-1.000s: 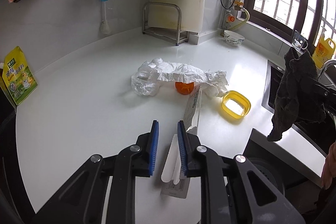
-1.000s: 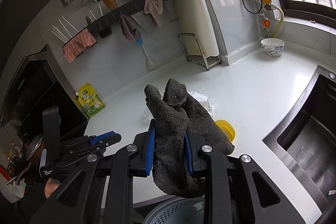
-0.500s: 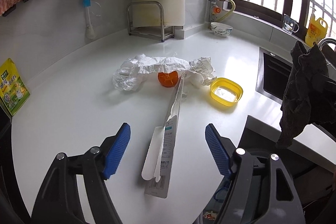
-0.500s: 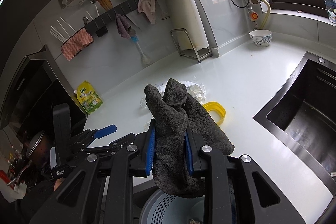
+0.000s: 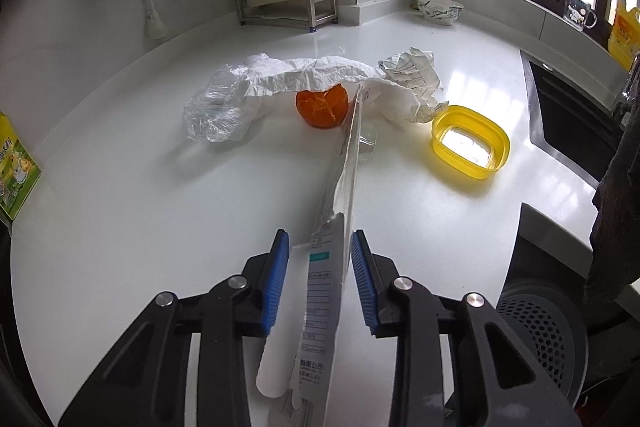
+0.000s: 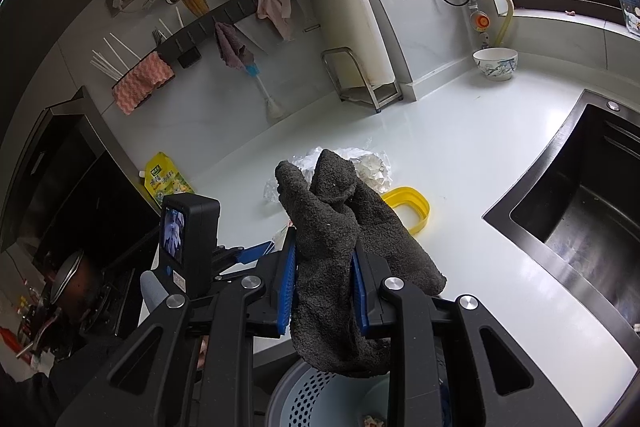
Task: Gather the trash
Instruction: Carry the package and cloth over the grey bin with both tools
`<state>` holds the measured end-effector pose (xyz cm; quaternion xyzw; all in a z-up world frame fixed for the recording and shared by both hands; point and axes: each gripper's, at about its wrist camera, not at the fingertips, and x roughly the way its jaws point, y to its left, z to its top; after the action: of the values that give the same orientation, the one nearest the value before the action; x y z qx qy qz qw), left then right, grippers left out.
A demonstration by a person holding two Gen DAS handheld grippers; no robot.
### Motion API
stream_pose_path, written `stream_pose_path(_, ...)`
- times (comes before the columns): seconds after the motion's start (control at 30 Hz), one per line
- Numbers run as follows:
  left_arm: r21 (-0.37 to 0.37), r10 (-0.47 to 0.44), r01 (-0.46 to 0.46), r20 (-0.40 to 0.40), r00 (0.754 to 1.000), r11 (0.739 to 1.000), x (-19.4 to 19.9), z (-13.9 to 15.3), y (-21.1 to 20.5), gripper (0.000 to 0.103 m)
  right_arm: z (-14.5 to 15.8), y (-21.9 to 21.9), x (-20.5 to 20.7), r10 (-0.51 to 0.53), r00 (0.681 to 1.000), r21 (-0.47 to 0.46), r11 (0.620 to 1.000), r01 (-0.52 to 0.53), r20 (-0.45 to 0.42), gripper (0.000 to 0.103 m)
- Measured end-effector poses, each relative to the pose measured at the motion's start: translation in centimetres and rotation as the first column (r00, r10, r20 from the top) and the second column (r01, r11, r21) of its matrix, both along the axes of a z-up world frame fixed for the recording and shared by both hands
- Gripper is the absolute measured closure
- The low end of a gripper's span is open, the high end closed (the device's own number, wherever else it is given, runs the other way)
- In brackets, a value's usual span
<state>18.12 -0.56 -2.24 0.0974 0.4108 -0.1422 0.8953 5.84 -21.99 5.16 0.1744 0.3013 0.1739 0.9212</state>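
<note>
left fingers (image 5: 319,255) closing around wrapper (image 5: 338,195) | right fingers (image 6: 325,269) grip cloth (image 6: 336,227)

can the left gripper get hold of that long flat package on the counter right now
Probably yes. The long flat package already lies between the left gripper's closing jaws, and nothing blocks it; its far end leans by the orange peel.

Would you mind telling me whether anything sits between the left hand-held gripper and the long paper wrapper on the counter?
Nothing visible does. The long paper wrapper already lies between the blue pads of the left hand-held gripper, whose jaws are closing around its near end. The orange peel and crumpled paper lie beyond its far end.
</note>
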Motion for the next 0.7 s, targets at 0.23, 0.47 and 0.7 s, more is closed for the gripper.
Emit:
stream_pose_path(0.23,-0.033,0.042,-0.040,0.064,0.997,0.999,-3.4,2.9,1.2,0.081,-0.4,-0.1,-0.3,-0.002,1.000,0.009,1.000,0.002,-0.008,0.079)
stream_pose_path(0.47,-0.068,0.073,-0.066,0.102,0.992,0.996,-7.6,5.9,2.1,0.081,-0.9,0.0,-1.5,0.000,1.000,0.016,1.000,0.000,-0.016,0.079)
stream_pose_path(0.7,-0.065,0.087,-0.080,0.103,0.991,0.995,-12.6,5.9,1.0,0.081,-2.0,-0.6,-4.0,-0.007,1.000,0.029,1.000,0.008,-0.029,0.079)
